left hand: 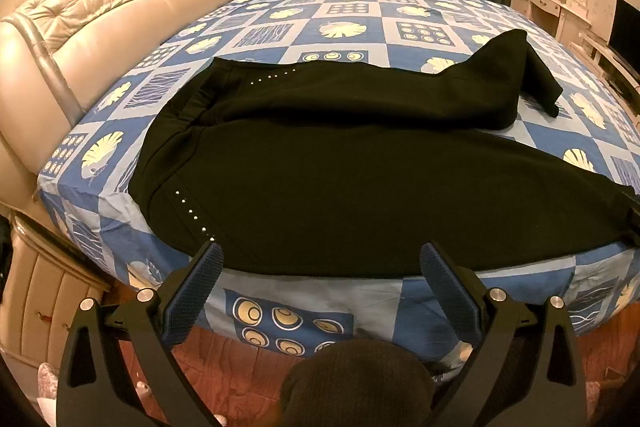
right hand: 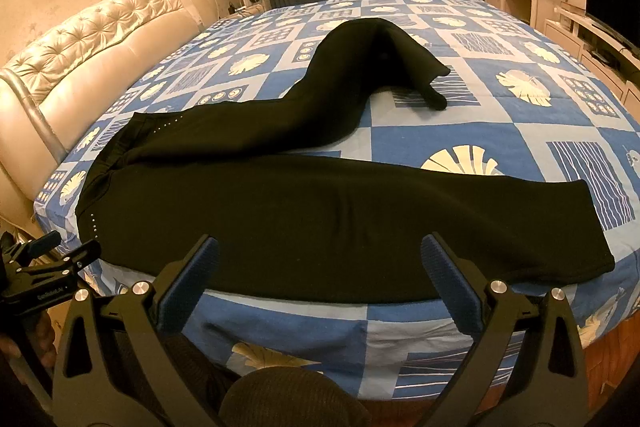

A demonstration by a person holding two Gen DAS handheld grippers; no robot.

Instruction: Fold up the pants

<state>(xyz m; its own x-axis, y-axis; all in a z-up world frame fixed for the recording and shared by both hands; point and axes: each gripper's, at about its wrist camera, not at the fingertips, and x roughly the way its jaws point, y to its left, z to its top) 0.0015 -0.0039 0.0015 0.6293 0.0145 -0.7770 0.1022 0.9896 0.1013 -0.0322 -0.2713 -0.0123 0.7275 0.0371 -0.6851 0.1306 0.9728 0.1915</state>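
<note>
Bed [left hand: 288, 311]: pants [left hand: 360, 187] beyond fingers [left hand: 200, 291] (both grippers spread).

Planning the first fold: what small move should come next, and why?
Probably reach the right gripper to the far leg and straighten it. That leg is doubled back on itself, while the near leg lies flat; both grippers are open and hold nothing.
</note>
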